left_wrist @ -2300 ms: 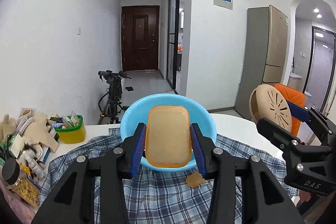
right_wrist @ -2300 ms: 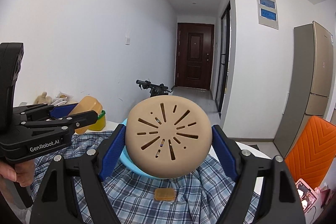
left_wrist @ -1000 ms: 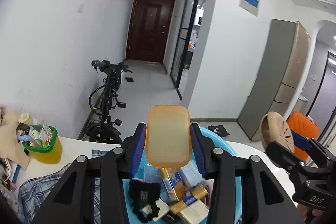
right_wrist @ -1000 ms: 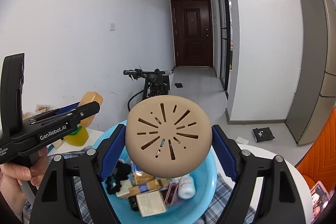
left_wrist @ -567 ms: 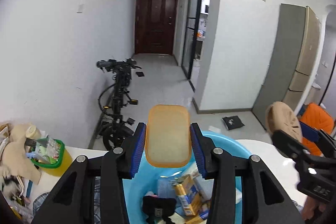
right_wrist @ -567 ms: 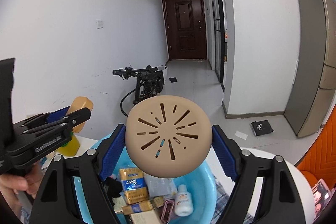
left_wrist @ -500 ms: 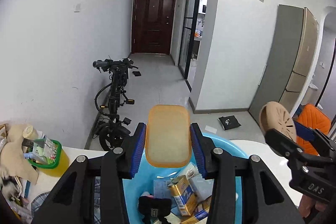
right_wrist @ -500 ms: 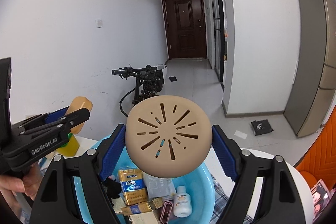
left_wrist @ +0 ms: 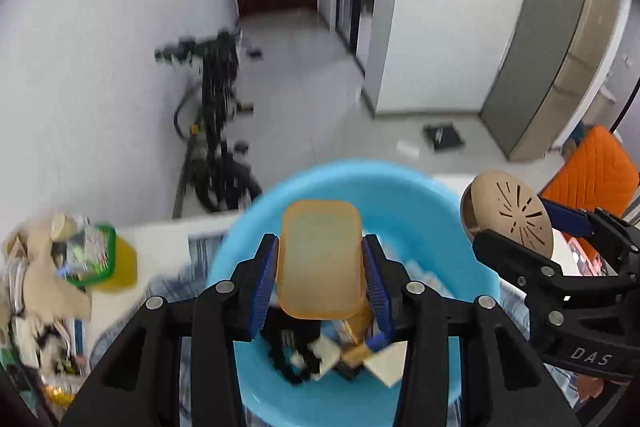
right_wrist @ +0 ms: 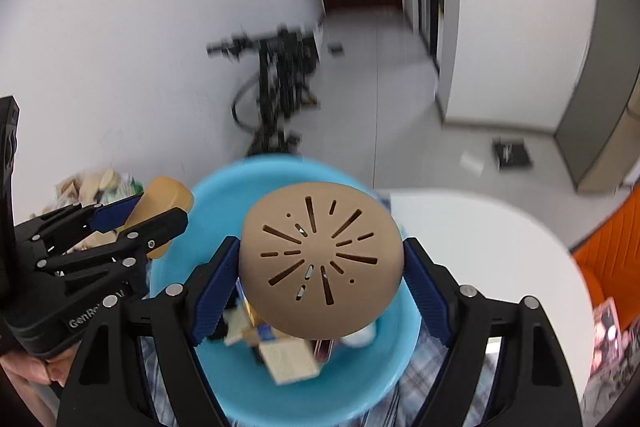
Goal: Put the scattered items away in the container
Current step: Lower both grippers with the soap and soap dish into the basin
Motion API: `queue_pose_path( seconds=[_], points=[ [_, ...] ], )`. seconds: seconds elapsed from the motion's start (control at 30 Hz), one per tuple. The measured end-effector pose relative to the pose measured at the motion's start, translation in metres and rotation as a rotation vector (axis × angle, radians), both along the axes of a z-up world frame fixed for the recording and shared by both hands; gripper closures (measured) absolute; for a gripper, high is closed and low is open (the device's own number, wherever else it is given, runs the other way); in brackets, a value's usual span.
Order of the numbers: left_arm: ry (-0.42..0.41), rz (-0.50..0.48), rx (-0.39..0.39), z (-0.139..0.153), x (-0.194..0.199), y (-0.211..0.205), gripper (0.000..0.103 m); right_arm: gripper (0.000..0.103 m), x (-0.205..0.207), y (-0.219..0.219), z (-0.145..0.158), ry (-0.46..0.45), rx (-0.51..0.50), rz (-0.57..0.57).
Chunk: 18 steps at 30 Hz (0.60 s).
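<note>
Left gripper (left_wrist: 320,283): clamped on orange soap-dish tray (left_wrist: 320,259), above blue basin (left_wrist: 440,203).
Right gripper (right_wrist: 320,275): grasping tan slotted lid (right_wrist: 320,263), over same basin.
Basin contents: blurred, seemingly small boxes.
Advice: lower both close before releasing, clear of the rim.

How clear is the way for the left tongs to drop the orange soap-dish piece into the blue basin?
Probably clear. The left tongs grip the orange piece right above the blue basin, whose top is open. Boxes already inside leave room.
</note>
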<state>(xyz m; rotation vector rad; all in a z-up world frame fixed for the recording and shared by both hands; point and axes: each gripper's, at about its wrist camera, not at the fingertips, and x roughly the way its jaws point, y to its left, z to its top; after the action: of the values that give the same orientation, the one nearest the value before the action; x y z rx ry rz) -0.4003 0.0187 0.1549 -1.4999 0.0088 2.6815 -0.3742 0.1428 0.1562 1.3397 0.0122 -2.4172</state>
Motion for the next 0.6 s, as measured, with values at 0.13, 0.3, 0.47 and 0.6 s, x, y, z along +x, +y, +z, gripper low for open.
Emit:
queue_pose_path(
  seconds=[0.13,0.3,0.47,0.6],
  points=[
    [-0.083,0.030,-0.001,-0.019,-0.004,-0.004,0.058,0.024,0.000,0.004,-0.014,-0.077,0.058,-0.005],
    [-0.092,0.040,0.011,-0.026,-0.003,-0.012,0.058,0.024,-0.004,0.007,-0.020,-0.090,0.052,-0.005],
    [-0.107,0.041,0.026,-0.040,-0.005,-0.016,0.058,0.024,-0.011,0.003,-0.033,-0.103,0.044,-0.007],
    [-0.130,0.040,0.028,-0.058,-0.008,-0.017,0.058,0.024,-0.014,-0.003,-0.048,-0.121,0.058,-0.001]
  ],
)
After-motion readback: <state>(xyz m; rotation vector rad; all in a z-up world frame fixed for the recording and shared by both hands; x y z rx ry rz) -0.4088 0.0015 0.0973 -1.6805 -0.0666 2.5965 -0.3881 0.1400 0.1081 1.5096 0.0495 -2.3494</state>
